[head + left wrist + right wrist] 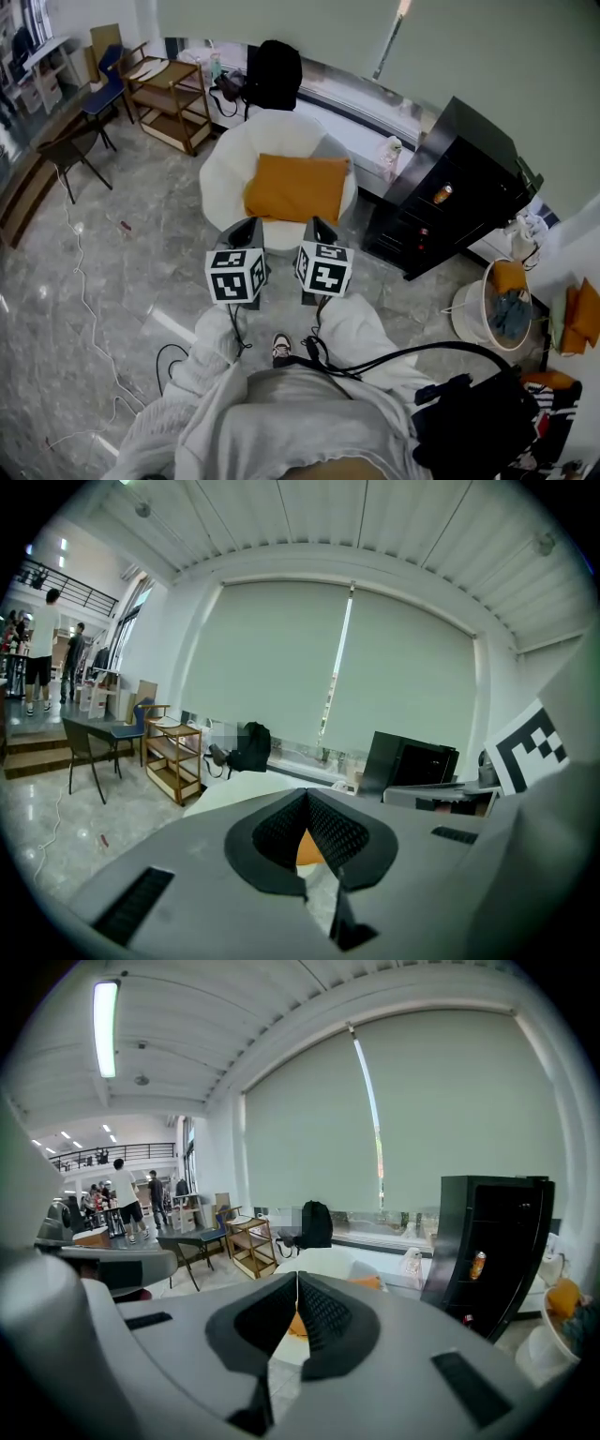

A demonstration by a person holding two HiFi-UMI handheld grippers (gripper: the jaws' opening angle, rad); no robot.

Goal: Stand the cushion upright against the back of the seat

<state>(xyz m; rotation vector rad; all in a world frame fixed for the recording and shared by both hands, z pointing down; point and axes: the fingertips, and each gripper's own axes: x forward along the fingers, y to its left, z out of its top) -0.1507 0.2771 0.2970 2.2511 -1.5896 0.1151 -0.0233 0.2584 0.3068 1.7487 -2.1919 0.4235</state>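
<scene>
An orange cushion (296,187) lies flat on the seat of a round white armchair (222,159). Both grippers hang in the air in front of the chair, short of the cushion. The left gripper (246,225) has its jaws shut with nothing in them. Beside it, the right gripper (319,225) is likewise shut and empty. In the left gripper view a sliver of the cushion (309,847) shows behind the closed left gripper (306,795). The right gripper view shows the cushion (367,1282) and chair (323,1262) beyond the closed right gripper (296,1277).
A black backpack (274,73) rests behind the chair back. A black cabinet (450,183) stands to the right and a wooden shelf unit (173,98) to the left. A white basket (495,305) with cloths sits at the right. Cables (89,309) trail over the marble floor.
</scene>
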